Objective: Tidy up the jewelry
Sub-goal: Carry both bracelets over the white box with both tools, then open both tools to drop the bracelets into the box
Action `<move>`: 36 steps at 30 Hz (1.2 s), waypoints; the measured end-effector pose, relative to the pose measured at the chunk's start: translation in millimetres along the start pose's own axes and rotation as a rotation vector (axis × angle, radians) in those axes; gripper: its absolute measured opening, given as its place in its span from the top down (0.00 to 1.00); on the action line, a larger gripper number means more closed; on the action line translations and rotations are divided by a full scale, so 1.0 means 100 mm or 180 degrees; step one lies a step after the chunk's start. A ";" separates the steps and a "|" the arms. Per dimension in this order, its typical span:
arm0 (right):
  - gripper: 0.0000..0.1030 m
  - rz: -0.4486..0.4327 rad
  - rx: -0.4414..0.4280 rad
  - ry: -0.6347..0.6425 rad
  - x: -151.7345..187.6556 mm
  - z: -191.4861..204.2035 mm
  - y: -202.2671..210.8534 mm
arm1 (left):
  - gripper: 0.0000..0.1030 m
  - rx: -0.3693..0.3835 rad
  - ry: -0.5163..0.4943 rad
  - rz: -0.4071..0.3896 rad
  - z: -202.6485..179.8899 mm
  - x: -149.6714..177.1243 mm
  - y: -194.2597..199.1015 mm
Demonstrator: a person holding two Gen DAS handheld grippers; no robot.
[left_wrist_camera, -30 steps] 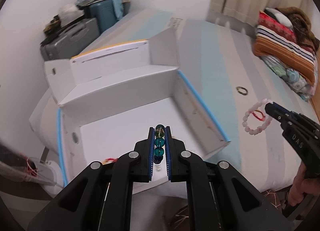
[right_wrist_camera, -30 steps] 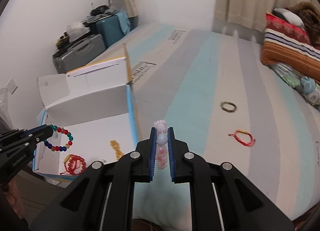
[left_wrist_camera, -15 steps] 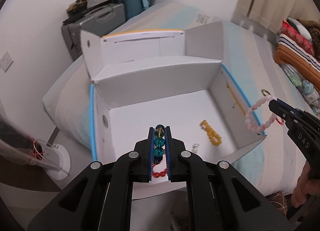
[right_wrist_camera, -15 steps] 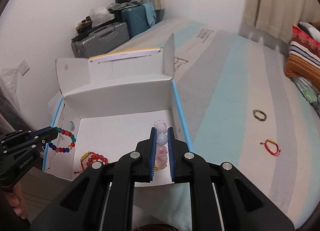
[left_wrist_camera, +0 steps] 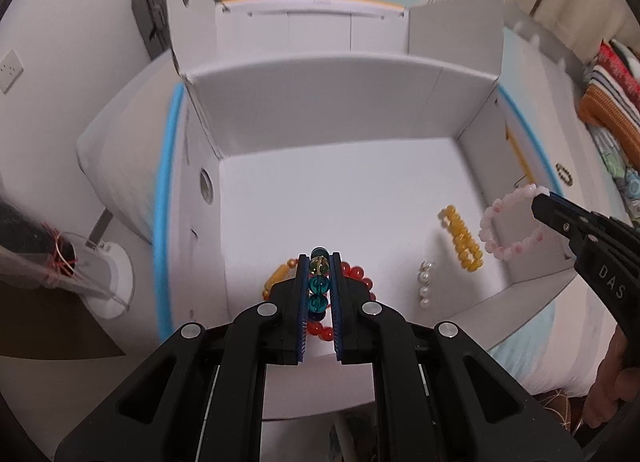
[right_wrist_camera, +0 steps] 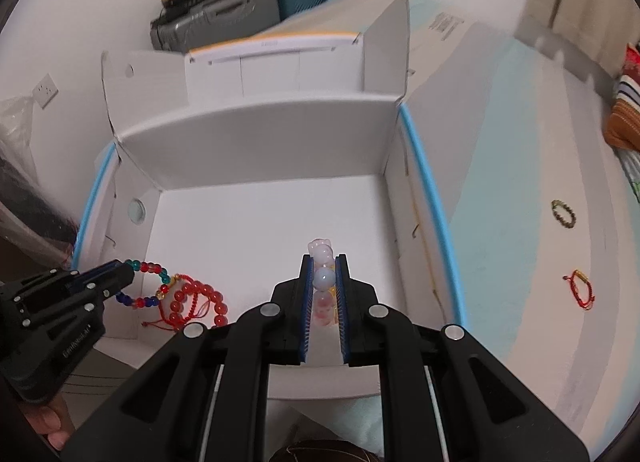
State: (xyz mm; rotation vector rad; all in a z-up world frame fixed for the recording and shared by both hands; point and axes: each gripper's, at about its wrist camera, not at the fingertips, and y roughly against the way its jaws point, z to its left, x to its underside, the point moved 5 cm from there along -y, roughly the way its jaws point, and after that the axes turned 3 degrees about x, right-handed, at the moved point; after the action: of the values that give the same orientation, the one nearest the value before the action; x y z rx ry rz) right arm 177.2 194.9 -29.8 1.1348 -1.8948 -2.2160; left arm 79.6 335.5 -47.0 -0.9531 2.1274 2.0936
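The light is soft, even and indoor, with weak shadows inside the white box (left_wrist_camera: 320,109). Both fisheye views bend strongly at the dark round edges. Motion blur smears the bed (right_wrist_camera: 500,133) and the outer parts.

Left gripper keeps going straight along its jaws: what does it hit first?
Probably the red bead bracelet lying on the box floor, right under the left gripper and its multicolour bracelet; depth unclear.
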 end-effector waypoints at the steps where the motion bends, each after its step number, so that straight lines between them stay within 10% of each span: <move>1: 0.90 0.0037 -0.0001 0.0009 0.01 0.00 -0.04 | 0.92 -0.0004 0.0002 0.0030 0.00 0.01 -0.04; 23: 0.84 0.0345 0.0064 0.0011 0.12 -0.02 -0.46 | 0.90 -0.0079 -0.0024 0.0140 0.01 0.06 -0.25; 36: 0.33 0.0011 0.0161 -0.0108 0.04 -0.15 -0.06 | 0.30 -0.0112 -0.0085 -0.0164 -0.09 0.05 0.02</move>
State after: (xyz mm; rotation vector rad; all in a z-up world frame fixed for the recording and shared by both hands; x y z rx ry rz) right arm 184.4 182.1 -37.1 1.1064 -1.9750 -2.2120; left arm 78.3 324.6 -46.2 -0.9666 2.0377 2.1142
